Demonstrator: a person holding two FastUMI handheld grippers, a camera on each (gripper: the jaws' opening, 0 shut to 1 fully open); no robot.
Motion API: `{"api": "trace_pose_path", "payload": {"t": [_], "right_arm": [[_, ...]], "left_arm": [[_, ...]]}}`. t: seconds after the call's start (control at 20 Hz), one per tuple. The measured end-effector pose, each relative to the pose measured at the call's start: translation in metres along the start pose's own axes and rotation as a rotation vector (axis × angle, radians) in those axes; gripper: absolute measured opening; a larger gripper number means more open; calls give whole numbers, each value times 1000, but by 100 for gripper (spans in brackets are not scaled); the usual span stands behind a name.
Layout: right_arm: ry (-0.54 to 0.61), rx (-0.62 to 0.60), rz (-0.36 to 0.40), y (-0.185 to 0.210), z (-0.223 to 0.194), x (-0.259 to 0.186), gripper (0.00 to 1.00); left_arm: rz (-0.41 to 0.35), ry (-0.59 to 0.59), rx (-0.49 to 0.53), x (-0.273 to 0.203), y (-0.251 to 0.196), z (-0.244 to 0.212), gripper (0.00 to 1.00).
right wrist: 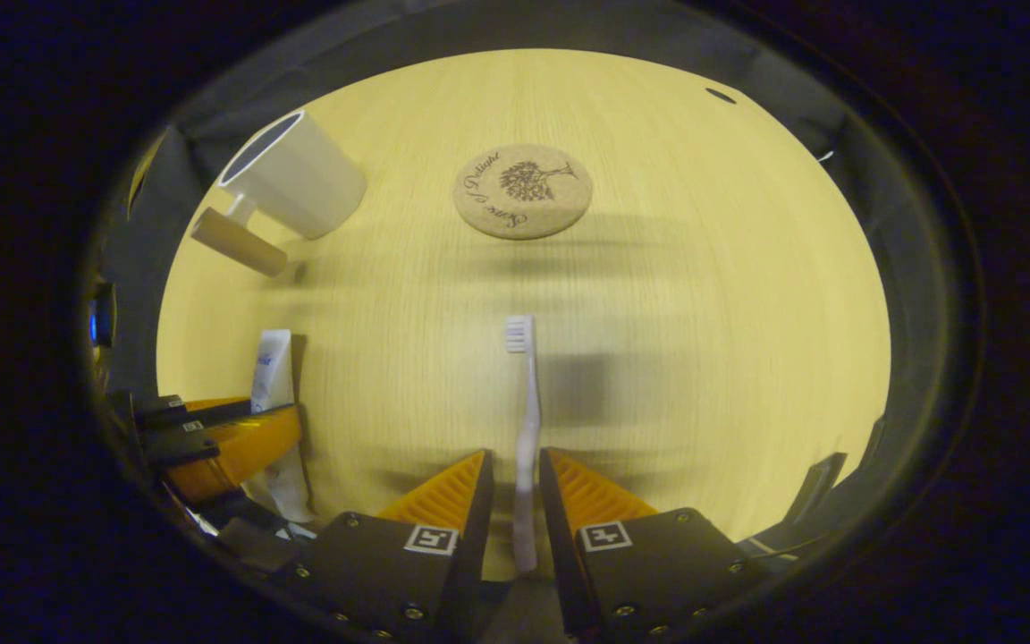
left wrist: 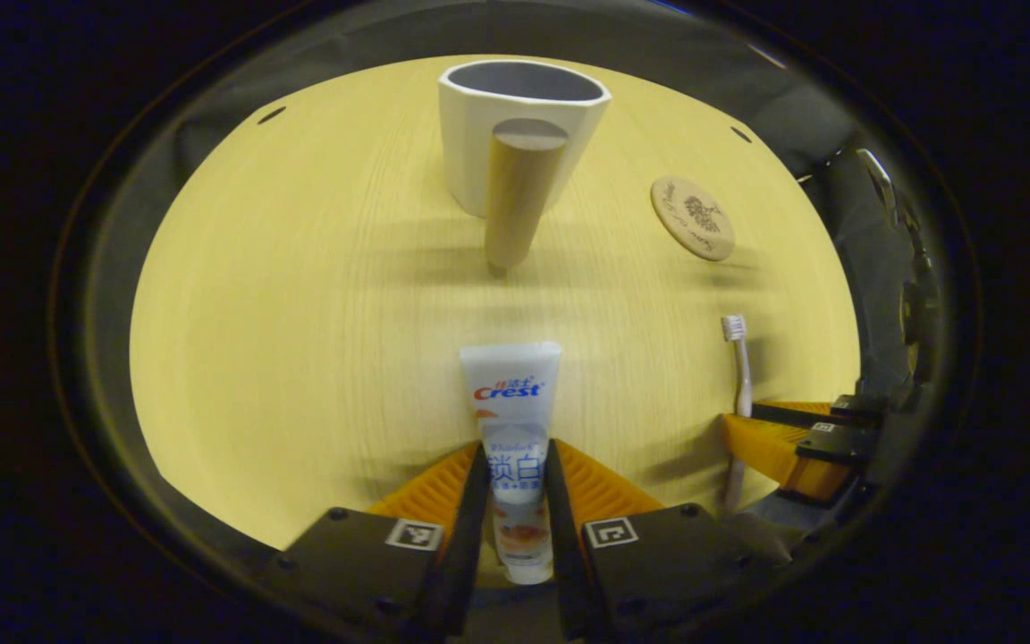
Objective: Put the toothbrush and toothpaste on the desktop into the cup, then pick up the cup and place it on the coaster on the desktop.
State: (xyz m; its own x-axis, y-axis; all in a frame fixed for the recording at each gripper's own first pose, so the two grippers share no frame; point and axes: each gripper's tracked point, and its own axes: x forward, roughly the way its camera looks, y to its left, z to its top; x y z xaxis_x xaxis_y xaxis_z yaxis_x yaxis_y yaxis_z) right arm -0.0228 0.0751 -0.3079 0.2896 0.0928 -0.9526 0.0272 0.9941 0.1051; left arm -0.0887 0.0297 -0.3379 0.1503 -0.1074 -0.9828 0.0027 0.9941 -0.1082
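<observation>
Desktop (left wrist: 300, 295): pale wood-grain top; carries every item below.
Cup (left wrist: 515, 116): white, upright with the mouth open, a thick tan cylinder handle (left wrist: 519, 197) on the side turned to the left gripper; straight ahead of that gripper and well apart from it. In the right gripper view the cup (right wrist: 296, 183) sits far off to the upper left.
Coaster (right wrist: 522, 190): round cork disc with a dark print, flat on the desktop, bare, straight ahead of the right gripper; in the left gripper view the coaster (left wrist: 692, 217) lies to the right of the cup, apart from it.
Toothpaste (left wrist: 513, 429): white tube between the left gripper's fingers, cap end toward the camera, flat crimped end pointing at the cup.
Left gripper (left wrist: 518, 465): fingers closed against both sides of the toothpaste, clamping it.
Toothbrush (right wrist: 526, 420): pale slim handle running between the right gripper's fingers, bristle head forward toward the coaster.
Right gripper (right wrist: 515, 474): fingers drawn in close around the toothbrush handle; whether both press on it, I cannot tell.
</observation>
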Motion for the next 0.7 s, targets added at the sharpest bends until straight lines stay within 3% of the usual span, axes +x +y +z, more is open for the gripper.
{"api": "trace_pose_path", "payload": {"t": [0.05,0.1,0.25,0.35,0.4,0.7], "right_arm": [[-1,28,-10,-1,1,-1,33],[7,28,-10,-2,-2,1,10],[2,36,9,-4,-2,0,10],[-7,59,29,-3,-2,-1,6],[-17,63,35,-3,-1,-2,7],[-61,47,62,-5,0,-4,7]], "left_arm": [[-8,-2,3,-1,-1,1,44],[-8,-2,1,0,-2,-1,43],[-7,-16,15,-1,-2,1,33],[-10,-24,21,-1,-1,3,34],[-13,-29,22,0,-3,2,28],[-39,-105,-15,-5,1,5,28]]}}
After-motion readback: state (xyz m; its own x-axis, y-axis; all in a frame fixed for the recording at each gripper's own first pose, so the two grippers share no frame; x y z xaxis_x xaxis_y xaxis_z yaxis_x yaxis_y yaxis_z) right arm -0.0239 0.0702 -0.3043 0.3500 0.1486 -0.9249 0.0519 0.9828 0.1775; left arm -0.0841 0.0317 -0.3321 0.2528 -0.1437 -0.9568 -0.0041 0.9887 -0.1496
